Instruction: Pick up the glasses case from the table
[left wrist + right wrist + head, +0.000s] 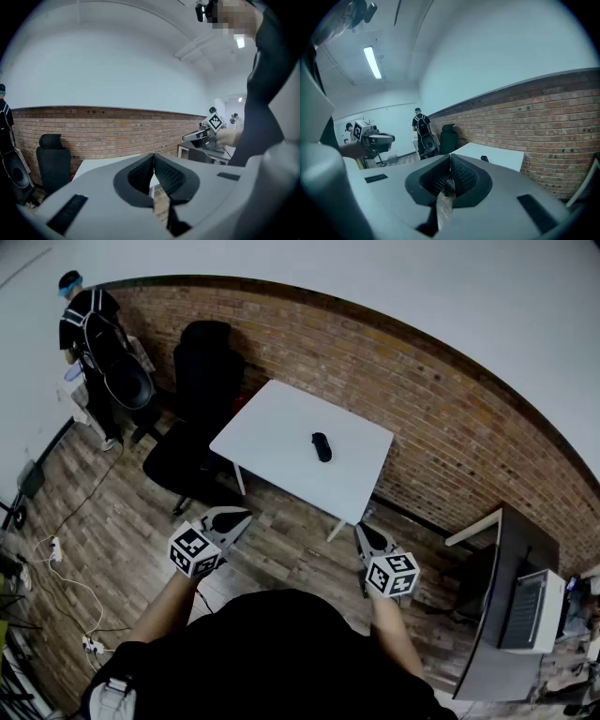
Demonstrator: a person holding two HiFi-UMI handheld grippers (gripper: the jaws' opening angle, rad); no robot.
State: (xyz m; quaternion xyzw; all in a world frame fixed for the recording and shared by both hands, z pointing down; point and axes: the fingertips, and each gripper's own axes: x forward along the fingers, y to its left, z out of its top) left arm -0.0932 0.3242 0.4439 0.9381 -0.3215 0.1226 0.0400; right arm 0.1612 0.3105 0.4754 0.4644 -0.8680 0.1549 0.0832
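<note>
Left gripper [234,518] and right gripper [365,534] pressed together, empty; small black oval glasses case [322,446] looks light, stiff, slick, so pinch across its narrow middle.

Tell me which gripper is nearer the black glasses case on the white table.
Right, narrowly. The right gripper is over the floor, short of the small black oval glasses case and slightly right of it; the left gripper is further off, short and left.

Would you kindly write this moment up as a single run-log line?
phase: pre-approach | glasses case: lying on white table, untouched | left gripper: shut, empty | right gripper: shut, empty | both: short of table
</note>
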